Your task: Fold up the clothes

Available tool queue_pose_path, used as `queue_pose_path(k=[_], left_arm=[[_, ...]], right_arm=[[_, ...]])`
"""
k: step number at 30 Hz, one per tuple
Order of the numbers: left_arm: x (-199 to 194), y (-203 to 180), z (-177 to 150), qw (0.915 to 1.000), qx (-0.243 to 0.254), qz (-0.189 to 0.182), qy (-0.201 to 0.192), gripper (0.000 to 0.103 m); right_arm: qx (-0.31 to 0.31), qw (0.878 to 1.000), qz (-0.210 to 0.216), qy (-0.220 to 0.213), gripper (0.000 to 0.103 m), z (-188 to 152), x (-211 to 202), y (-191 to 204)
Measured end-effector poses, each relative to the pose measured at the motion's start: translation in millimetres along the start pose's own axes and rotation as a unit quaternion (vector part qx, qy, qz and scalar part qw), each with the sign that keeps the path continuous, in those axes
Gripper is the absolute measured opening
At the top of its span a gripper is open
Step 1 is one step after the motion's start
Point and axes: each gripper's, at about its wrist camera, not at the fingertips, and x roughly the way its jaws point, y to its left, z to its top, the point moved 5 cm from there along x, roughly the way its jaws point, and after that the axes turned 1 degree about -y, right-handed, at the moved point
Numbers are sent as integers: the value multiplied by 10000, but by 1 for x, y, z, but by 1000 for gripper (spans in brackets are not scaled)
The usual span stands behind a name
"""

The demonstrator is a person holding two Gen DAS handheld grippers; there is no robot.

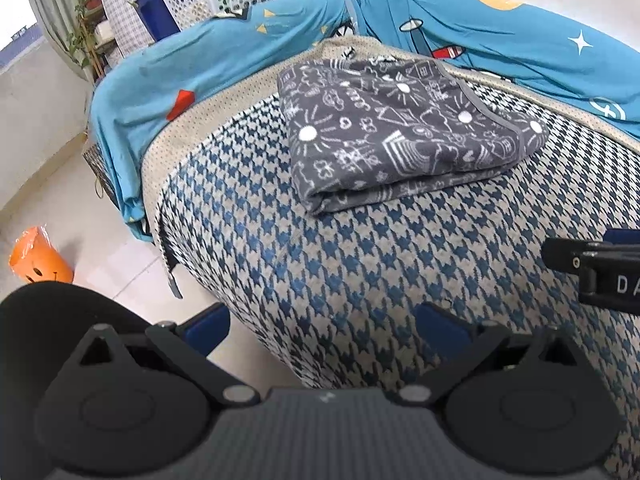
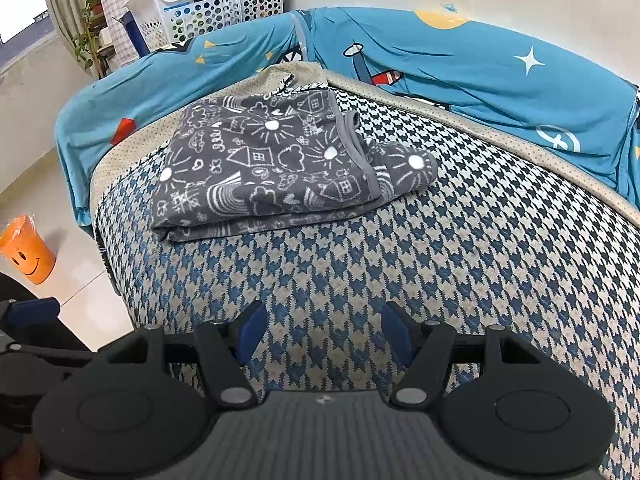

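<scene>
While both grippers, left gripper (image 1: 322, 326) and right gripper (image 2: 323, 334), hover wide-jawed and empty over bare blue houndstooth bedcover (image 2: 460, 264), the grey doodle-print garment (image 2: 280, 168) lies folded near the bed's left edge.

One folded grey cloth (image 1: 404, 128) on one houndstooth cover (image 1: 360, 260), one blue sheet (image 1: 500, 36), one orange bin (image 1: 38, 258), one white basket (image 2: 208, 4), two grippers, left (image 1: 320, 326) and right (image 2: 324, 330)
</scene>
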Motion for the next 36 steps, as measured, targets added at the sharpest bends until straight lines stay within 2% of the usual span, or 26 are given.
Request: queue_pose_path(k=[12, 36], left_arm=[[-7, 5, 7, 9998, -108, -32, -177, 103], [-12, 7, 6, 9996, -214, -149, -130, 103]], right_arm=[[-12, 10000, 24, -91, 64, 1, -3, 1], [-40, 9998, 91, -166, 64, 4, -7, 3]])
